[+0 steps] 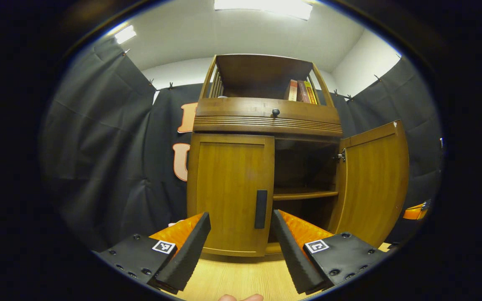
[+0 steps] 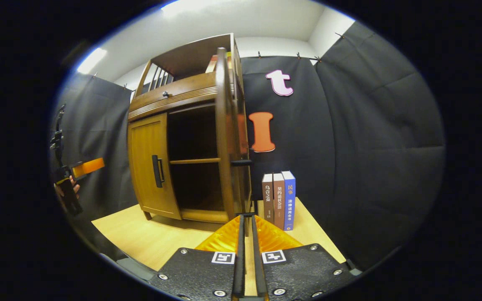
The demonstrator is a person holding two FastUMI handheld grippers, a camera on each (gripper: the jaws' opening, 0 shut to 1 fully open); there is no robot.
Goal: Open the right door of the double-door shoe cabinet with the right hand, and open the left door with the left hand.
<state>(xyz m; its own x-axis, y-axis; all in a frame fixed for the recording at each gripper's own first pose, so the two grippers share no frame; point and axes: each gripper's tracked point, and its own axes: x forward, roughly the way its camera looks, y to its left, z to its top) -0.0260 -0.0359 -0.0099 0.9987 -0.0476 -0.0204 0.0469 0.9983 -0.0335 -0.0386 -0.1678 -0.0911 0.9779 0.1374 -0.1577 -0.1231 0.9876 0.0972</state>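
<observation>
The wooden shoe cabinet (image 1: pixel 266 119) stands on a light table. Its left door (image 1: pixel 228 188) is closed, with a dark upright handle (image 1: pixel 260 209) at its inner edge. My left gripper (image 1: pixel 240 215) is open just in front of that door, the handle showing between its fingers and nearer the right one. The right door (image 1: pixel 373 184) is swung wide open; in the right gripper view I see it edge-on (image 2: pixel 223 142), its handle (image 2: pixel 241 162) sticking out. My right gripper (image 2: pixel 246 217) is shut with nothing in it, low beside that door's bottom corner.
Three books (image 2: pixel 278 200) stand upright on the table right of the cabinet. More books (image 1: pixel 303 91) sit on the top shelf above a drawer knob (image 1: pixel 275 112). A hand (image 2: pixel 67 184) holds the left gripper (image 2: pixel 78 169) far left. Black cloth walls close in all around.
</observation>
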